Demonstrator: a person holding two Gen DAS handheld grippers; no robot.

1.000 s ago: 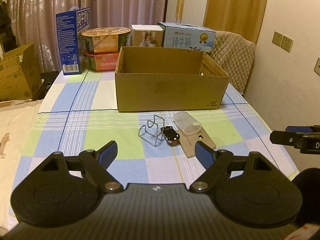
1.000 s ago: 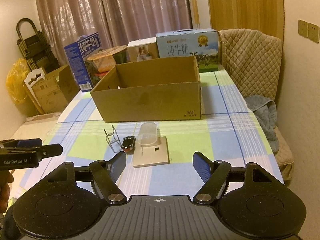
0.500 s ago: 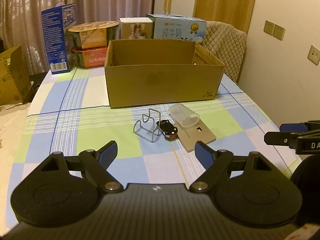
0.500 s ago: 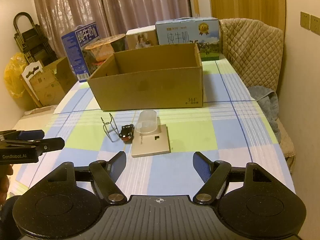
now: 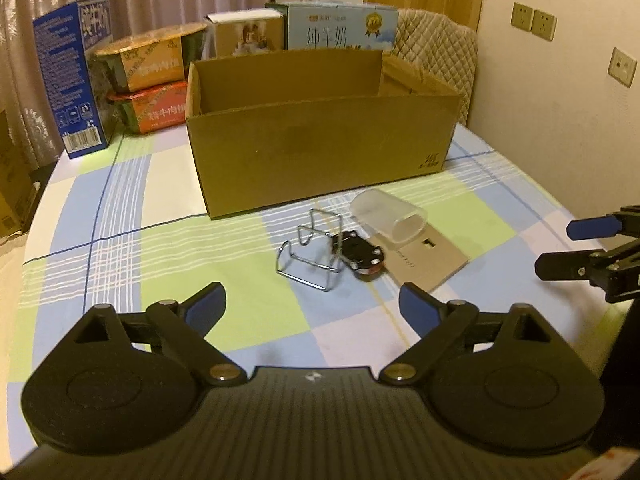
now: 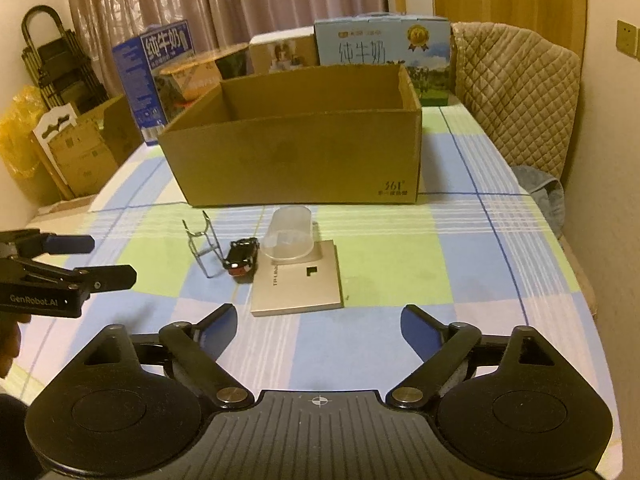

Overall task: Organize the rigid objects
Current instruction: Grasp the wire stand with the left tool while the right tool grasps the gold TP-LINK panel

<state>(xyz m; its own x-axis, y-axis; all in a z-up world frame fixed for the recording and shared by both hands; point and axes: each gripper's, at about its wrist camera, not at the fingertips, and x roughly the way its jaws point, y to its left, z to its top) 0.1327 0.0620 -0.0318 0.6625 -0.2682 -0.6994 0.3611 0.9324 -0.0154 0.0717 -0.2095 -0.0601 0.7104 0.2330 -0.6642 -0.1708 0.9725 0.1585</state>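
Observation:
An open cardboard box (image 5: 320, 136) (image 6: 296, 156) stands mid-table. In front of it lie a wire rack (image 5: 310, 250) (image 6: 203, 246), a small black toy car (image 5: 360, 258) (image 6: 241, 258), a clear plastic cup on its side (image 5: 390, 216) (image 6: 289, 233) and a flat beige box (image 5: 428, 260) (image 6: 298, 280). My left gripper (image 5: 312, 306) is open and empty, short of the rack and car. My right gripper (image 6: 316, 326) is open and empty, just short of the flat box. Each gripper also shows in the other's view, the right (image 5: 580, 248) and the left (image 6: 96, 258).
A checked cloth (image 5: 160, 248) covers the table. Behind the box stand a blue carton (image 5: 70, 76), stacked noodle bowls (image 5: 154, 80), a white box (image 5: 248, 34) and a milk carton (image 5: 340, 28). A quilted chair (image 6: 516, 92) stands at the far right, cardboard boxes (image 6: 76, 148) on the floor at the left.
Both grippers have moved forward toward the objects, which now look larger and nearer. Both stay open. The objects themselves have not moved.

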